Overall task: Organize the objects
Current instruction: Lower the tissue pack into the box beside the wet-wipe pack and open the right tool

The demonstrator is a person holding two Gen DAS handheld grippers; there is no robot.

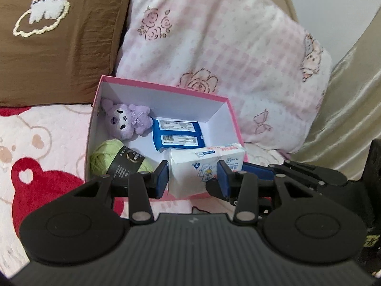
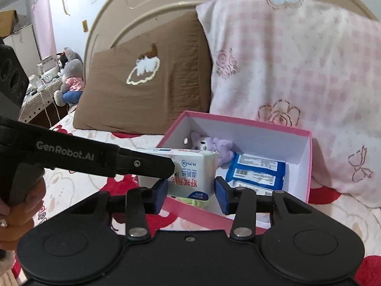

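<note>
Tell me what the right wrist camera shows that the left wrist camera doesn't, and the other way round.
Only the right wrist view shows the headboard and a side table with a grey plush. Only the left wrist view shows the green yarn whole. Both show the pink box, purple plush, blue packs, and the left gripper holding the white tissue pack.

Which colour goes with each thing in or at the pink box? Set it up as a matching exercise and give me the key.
Things:
1. plush toy
2. yarn ball
3. flat packets
4. wipes pack

Colours:
A. green
B. white
C. purple
D. blue

Pairs: 1-C; 2-A; 3-D; 4-B
</note>
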